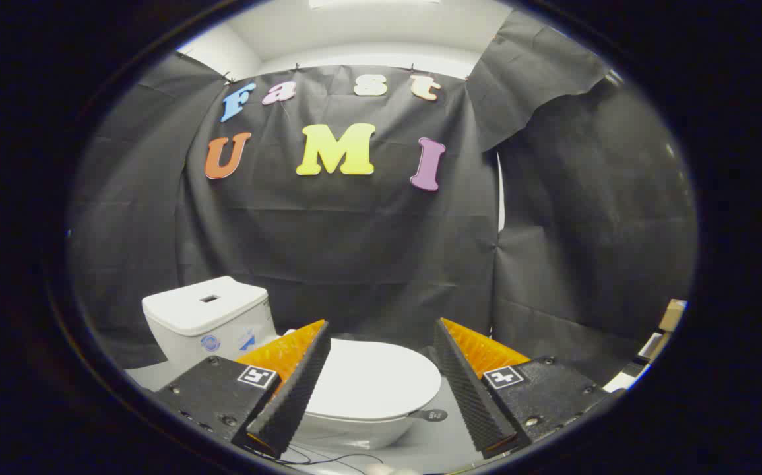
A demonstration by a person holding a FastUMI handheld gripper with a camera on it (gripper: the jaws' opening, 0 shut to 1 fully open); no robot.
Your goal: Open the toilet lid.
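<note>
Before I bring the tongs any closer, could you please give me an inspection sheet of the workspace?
Surface: pale grey floor around the toilet base.
Job's things: white toilet lid down and closed over the bowl; a small dark tab sticks out at its rim; white tank stands behind it.
Clutter: boxes against the wall, off to the tongs' right.
Grippers: tongs open, fingers wide apart and touching nothing, with the lid seen in the gap beyond them.
Cables: thin dark cable lying on the floor in front of the bowl.
Surroundings: black cloth wall, white ceiling above.
</note>
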